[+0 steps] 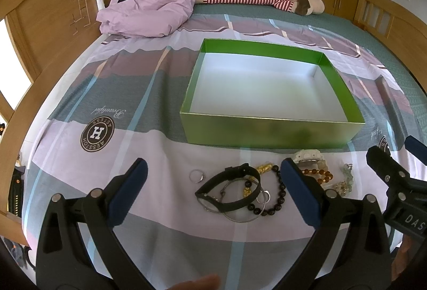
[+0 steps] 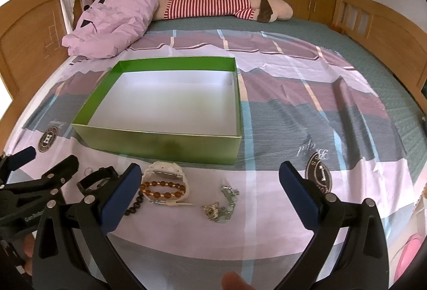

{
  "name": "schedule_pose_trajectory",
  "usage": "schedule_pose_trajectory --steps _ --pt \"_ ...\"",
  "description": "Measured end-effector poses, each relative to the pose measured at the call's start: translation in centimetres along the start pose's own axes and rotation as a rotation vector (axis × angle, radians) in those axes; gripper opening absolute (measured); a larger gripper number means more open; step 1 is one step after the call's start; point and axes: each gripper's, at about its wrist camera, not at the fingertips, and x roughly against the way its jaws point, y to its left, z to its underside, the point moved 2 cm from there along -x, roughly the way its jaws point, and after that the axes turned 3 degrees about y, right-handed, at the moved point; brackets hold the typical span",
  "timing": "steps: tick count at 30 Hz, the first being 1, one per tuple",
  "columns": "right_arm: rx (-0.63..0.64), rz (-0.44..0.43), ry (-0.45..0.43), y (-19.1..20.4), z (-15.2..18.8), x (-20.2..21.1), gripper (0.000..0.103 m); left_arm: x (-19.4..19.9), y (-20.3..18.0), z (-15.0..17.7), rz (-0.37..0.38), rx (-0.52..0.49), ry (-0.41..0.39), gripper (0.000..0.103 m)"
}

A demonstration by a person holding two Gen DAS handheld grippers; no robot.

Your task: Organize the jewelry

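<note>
Lying on the bed sheet (image 1: pixel 66 183) just before the green box (image 1: pixel 267 130), nothing yet inside it:

- Band (image 1: pixel 229 188), black, looped: light, springy; pinch across the strap.
- Bangle (image 1: pixel 241 219), thin metal: stiff, slippery, flat on the cloth; likely needs an edge pinch.
- Ring (image 1: pixel 196 175), small, apart to the left: hard, liable to skid; grip across its rim.
- Dark beads (image 1: pixel 277 199): limp strand, will drape; take it mid-length.
- Amber beads (image 2: pixel 162 190), resting on a white watch (image 2: pixel 165 172): bracelet soft; watch bulkier, grip its case.
- Charm chain (image 2: pixel 220 206), tangled, well right: loose, snag-prone; pinch the clump.

Left hand-held gripper (image 1: pixel 213 194): jaws spread wide, holding nothing, above the band pile. Right hand-held gripper (image 2: pixel 210 195): likewise spread and empty, over the chain.
</note>
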Motion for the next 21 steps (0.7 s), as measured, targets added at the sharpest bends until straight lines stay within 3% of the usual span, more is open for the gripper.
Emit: schedule_pose_trajectory --steps 3,6,9,13,14,21 --pt "0.032 0.082 0.034 -0.6 -0.1 -1.0 0.102 -0.2 0.1 0.0 0.000 -0.001 0.015 0.101" --pt "0.003 0.079 0.102 -1.6 0.3 -2.4 0.102 -0.7 0.5 0.0 -0.001 0.006 0.033 0.101" --pt "-0.022 0.026 0.152 -1.9 0.9 -3.5 0.091 -1.3 0.5 0.3 0.015 -0.005 0.064 0.099" --pt "-0.030 -0.003 0.238 -1.5 2.0 -5.2 0.066 -2.3 0.2 0.9 0.001 -0.034 0.108 0.094" --pt "-0.027 -0.021 0.269 -1.2 2.4 -5.9 0.064 -2.5 0.1 0.9 0.005 -0.036 0.122 0.092" --pt "0.025 -0.044 0.328 0.5 3.6 -8.4 0.064 -4.1 0.0 1.7 -0.003 -0.038 0.197 0.091"
